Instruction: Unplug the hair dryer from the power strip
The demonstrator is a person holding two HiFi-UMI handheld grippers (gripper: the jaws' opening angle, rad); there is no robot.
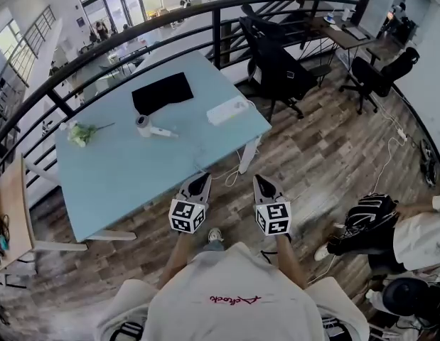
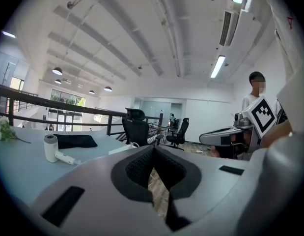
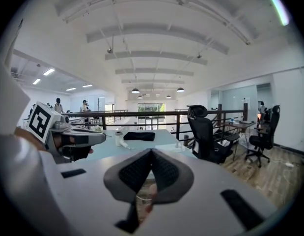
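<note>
Table (image 1: 120, 180) near half bare — hair dryer (image 1: 143, 125), power strip (image 1: 227, 110) farther back.

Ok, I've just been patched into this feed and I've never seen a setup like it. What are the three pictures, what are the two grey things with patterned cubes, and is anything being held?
There is no robot arm here. A person stands at a light blue table with a left hand-held gripper and a right hand-held gripper. Each is a two-jaw tool with a marker cube on it.

The head view comes from a camera on the person's head, looking steeply down. The other two views come from cameras that ride on the grippers and look along their jaws.

On the table lie a white hair dryer, a white power strip, a black cloth and some flowers.

Both grippers have their jaws together and hold nothing. They are by the table's near edge, well apart from the dryer and the strip.
</note>
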